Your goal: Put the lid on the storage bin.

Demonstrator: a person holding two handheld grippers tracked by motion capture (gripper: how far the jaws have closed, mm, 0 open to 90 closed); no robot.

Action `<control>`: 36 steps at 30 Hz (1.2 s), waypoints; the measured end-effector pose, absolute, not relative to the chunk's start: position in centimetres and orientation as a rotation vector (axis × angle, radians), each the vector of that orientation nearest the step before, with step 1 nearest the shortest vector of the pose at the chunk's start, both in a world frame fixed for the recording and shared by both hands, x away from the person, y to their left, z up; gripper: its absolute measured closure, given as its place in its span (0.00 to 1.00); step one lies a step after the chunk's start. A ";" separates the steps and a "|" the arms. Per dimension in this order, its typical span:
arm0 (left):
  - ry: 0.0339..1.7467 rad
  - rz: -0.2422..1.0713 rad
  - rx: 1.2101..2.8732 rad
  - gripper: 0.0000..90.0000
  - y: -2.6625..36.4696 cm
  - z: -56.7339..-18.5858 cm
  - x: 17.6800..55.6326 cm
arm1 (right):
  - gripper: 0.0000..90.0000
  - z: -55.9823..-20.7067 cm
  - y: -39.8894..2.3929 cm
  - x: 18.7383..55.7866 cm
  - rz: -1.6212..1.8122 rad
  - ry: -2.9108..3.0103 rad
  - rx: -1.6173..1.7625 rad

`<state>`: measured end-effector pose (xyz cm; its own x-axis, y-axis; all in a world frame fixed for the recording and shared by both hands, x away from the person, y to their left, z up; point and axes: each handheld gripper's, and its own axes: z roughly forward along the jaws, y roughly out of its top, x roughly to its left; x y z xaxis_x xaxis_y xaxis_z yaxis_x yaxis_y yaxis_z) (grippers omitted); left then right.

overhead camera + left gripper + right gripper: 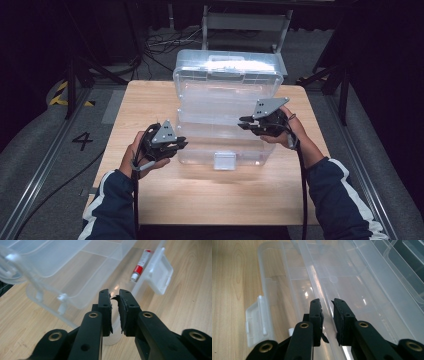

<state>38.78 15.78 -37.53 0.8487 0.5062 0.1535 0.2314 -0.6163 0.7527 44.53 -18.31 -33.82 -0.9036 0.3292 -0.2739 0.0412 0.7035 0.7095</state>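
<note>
Here the table [215, 195] is carrying one big thing, a clear box [222, 127] lying open at its middle, the long axis running nine to three across the high view and the lid [227, 75] standing up toward twelve. The tray [352, 285] inside is sitting raised over the base, and the latch [224, 160] is hanging at six on the front wall. The box is lying between the two hands, so each gripper is facing one short end. The right gripper [250, 123] is hovering over the three o'clock end, above the tray rim, and is the nearer of the two; its jaws are standing narrow, and in the right gripper view I cannot tell whether the rim between them is being pinched. The left gripper [176, 144] is hanging just beside the nine o'clock corner, jaws nearly together with nothing gripped. In my judgement the coming move is turning on that tray rim. Bare wood is lying open at six and at both sides for swinging clear. A small tube [140, 265] is lying in the base near the latch.
</note>
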 end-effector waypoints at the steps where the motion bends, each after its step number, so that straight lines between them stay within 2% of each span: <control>1: 0.553 0.469 2.246 0.91 15.9 -37.5 38.9 | 0.87 -33.8 -18.3 44.5 1.041 2.531 0.286; 10: 0.636 0.497 2.210 0.95 17.6 -38.0 40.6 | 0.87 -34.0 -18.2 44.3 1.034 2.528 0.282; 19: 0.711 0.515 2.074 1.00 19.0 -37.9 43.3 | 0.87 -34.2 -18.2 44.1 1.041 2.539 0.272; 23: 0.721 0.530 2.000 1.00 18.6 -36.9 44.4 | 0.87 -34.2 -18.1 44.0 1.033 2.531 0.272; 31: 0.716 0.606 1.998 1.00 16.5 -34.0 46.6 | 0.88 -34.2 -18.2 43.8 1.027 2.535 0.271; 36: 0.740 0.613 1.940 1.00 16.8 -33.1 47.1 | 0.88 -34.3 -18.3 43.7 1.027 2.533 0.274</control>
